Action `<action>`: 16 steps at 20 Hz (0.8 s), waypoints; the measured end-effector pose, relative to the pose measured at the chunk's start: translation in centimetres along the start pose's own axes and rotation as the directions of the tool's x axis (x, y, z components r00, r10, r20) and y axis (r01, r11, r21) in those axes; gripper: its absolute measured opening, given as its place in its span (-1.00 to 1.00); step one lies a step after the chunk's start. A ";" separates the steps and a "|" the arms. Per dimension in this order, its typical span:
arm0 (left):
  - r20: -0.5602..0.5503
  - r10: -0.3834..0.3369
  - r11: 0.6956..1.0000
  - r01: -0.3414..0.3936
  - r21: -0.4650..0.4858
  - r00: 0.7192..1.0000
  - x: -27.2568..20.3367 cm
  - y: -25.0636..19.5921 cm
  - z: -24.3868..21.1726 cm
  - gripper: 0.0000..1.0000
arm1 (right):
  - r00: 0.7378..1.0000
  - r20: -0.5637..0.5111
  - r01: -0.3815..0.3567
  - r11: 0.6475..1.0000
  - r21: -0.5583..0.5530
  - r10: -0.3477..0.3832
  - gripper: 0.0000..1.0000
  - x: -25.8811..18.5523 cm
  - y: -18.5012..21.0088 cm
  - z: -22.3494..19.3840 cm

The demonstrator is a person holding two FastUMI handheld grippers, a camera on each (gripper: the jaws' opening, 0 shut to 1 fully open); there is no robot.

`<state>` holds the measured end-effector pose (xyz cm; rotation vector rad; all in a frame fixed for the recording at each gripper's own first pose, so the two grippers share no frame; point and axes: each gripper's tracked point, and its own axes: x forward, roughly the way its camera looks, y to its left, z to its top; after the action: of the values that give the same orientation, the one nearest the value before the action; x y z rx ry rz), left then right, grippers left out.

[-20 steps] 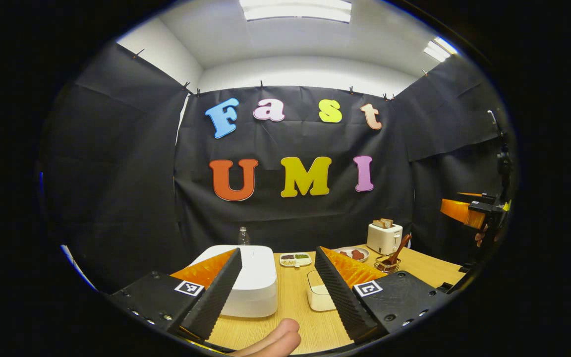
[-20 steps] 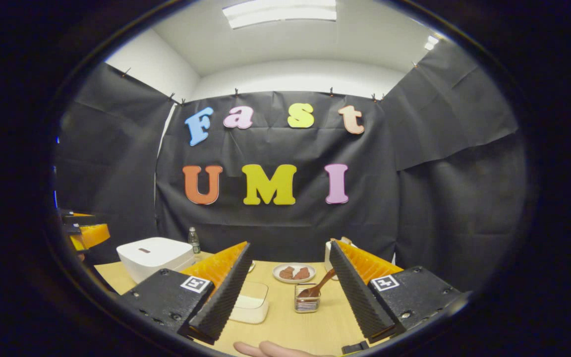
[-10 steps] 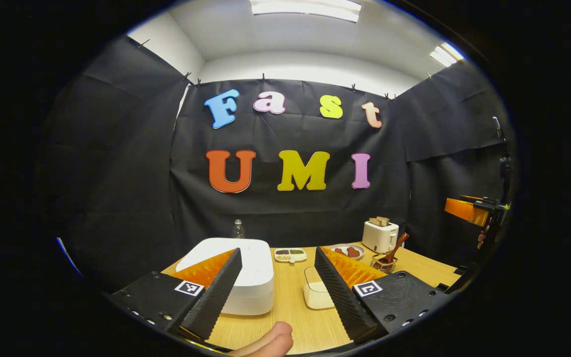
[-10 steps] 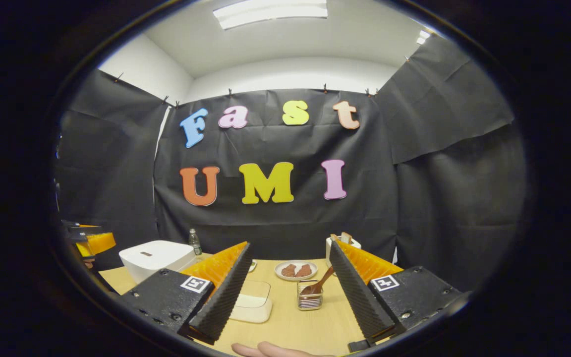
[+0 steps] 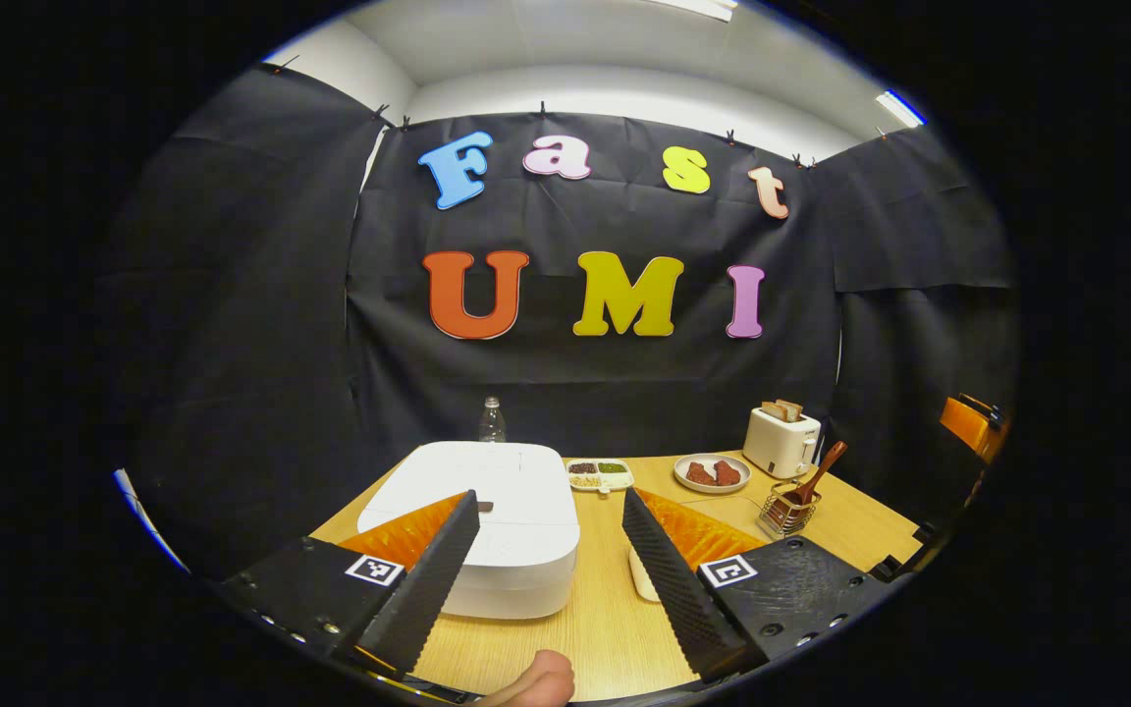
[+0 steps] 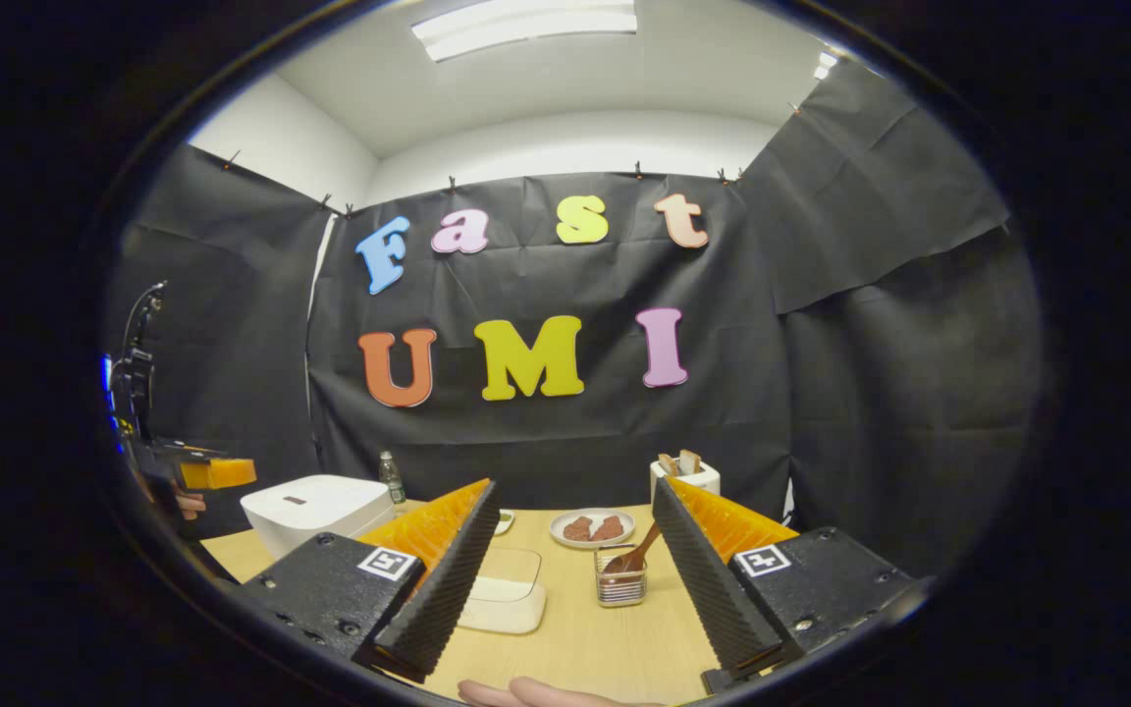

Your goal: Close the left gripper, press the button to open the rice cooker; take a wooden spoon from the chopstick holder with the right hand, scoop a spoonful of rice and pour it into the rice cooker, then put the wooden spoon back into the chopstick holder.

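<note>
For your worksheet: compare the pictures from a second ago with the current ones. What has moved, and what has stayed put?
The left gripper has moved forward toward the rice cooker, which now looks larger and nearer between its open fingers, its view tipped downward. The right gripper barely shifted. Nothing was grasped or released: the cooker's lid is still shut, and the wooden spoon still stands in the chopstick holder.

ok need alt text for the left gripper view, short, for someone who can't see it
The open left gripper hovers over a wooden table, pointed at a closed white rice cooker. To the right a wooden spoon stands in a wire chopstick holder, with a toaster behind.
</note>
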<state>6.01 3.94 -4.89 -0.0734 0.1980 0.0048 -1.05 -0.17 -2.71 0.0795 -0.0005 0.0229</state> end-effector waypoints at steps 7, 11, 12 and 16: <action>-0.030 0.032 0.996 -0.030 0.080 0.999 3.7 2.2 -0.4 0.68 | 0.999 -0.048 0.000 1.000 -0.026 -0.002 1.00 1.2 0.6 -2.8; -0.122 -0.048 0.999 0.050 0.014 0.991 5.5 1.9 -2.5 -0.19 | 0.998 -0.068 -0.010 1.000 -0.022 0.009 1.00 1.9 1.1 -4.0; -0.136 -0.042 0.999 0.043 0.005 0.990 6.1 2.4 -2.9 -0.47 | 0.997 -0.072 -0.012 1.000 -0.020 0.010 1.00 2.1 1.1 -4.2; -0.234 0.008 1.000 -0.011 -0.012 0.972 8.1 4.5 -4.4 -0.65 | 0.994 -0.105 -0.032 0.999 -0.010 0.031 0.92 2.1 1.3 -6.0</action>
<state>13.07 8.09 -11.12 -0.0866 0.4348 0.0071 1.07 1.67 -8.54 0.0662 0.1034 0.0584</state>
